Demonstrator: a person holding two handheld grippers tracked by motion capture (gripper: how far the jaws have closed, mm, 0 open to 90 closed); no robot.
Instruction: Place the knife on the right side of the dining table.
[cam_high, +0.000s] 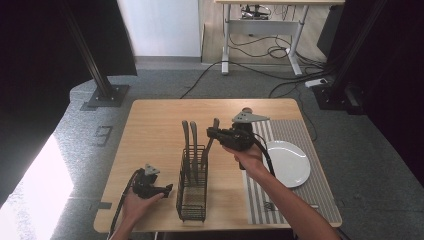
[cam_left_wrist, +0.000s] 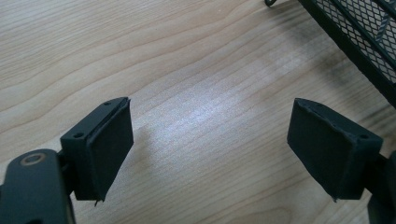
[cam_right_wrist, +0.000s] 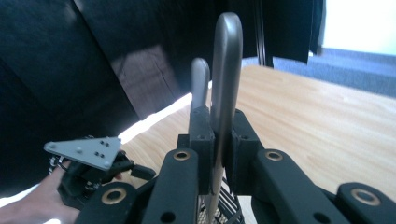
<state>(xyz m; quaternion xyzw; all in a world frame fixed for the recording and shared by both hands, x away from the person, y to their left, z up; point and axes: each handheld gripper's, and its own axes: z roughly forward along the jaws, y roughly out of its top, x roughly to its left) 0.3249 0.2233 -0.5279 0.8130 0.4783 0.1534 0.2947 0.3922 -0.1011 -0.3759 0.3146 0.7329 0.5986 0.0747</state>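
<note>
- Holding a grey utensil handle (cam_right_wrist: 226, 56) between its jaws, the right gripper (cam_high: 212, 133) is above the black wire caddy (cam_high: 192, 187).
- Two more handles (cam_high: 189, 131) stand upright in this caddy, in the middle of the worktop (cam_high: 150, 130).
- Left gripper (cam_high: 167, 188) rests low beside the caddy, jaws wide apart and empty.
- White plate (cam_high: 290, 162) lies on the striped mat (cam_high: 320, 185), right of the caddy.

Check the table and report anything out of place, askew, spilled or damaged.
Nothing stands out. The mesh caddy stands upright on the table with utensil handles up. The right gripper is shut on one utensil handle. The left gripper is open over bare wood. The white plate lies flat on the striped placemat.
</note>
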